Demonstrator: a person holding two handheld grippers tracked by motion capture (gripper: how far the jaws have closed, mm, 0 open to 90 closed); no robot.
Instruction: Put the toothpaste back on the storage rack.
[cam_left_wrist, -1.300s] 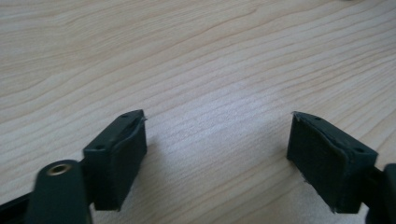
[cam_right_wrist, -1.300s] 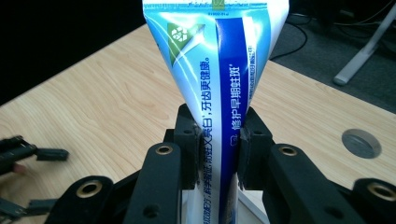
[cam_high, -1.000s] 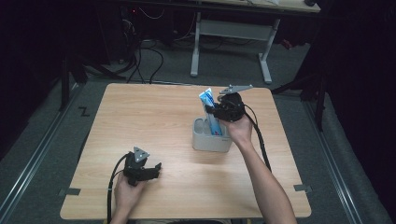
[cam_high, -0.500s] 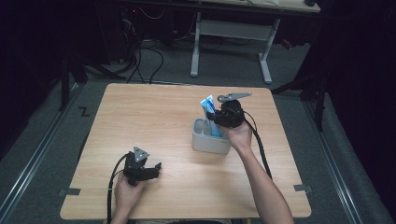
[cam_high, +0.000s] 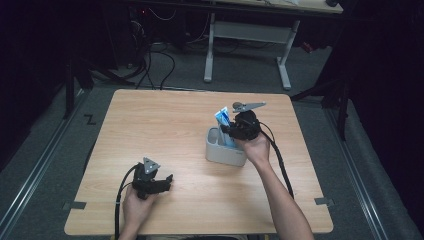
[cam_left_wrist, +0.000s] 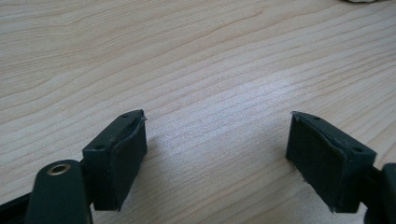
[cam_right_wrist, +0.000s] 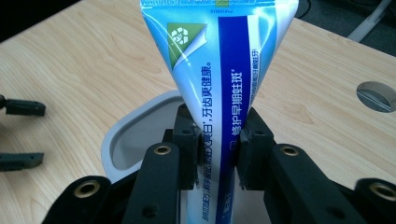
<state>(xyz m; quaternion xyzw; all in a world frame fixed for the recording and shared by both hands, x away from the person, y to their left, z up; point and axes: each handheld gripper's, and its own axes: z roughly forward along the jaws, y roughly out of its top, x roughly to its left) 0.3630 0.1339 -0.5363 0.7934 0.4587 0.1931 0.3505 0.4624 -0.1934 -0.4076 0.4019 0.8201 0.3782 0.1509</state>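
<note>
Your right gripper (cam_right_wrist: 217, 154) has its jaws clamped on the lower part of a blue and white toothpaste tube (cam_right_wrist: 219, 70), one pad pressing each flat face, so the tube cannot twist or slide as you handle it. In the high view the tube (cam_high: 223, 120) stands nearly upright with its bottom end inside the grey holder (cam_high: 222, 150), which sits on the wooden table (cam_high: 165, 120) a little right of centre. The broad crimped end points up and away from you, which leaves the narrow end free to go down into the opening. Holding it low on the body looks sensible: it gives you control of the end that has to find the holder's (cam_right_wrist: 135, 130) mouth.

Your left gripper (cam_high: 150, 181) rests near the table's front edge, well apart from the holder. Its jaws stand wide open with only bare wood (cam_left_wrist: 196, 70) between them, so it holds nothing. Parked there, it keeps clear of your right hand's work.
</note>
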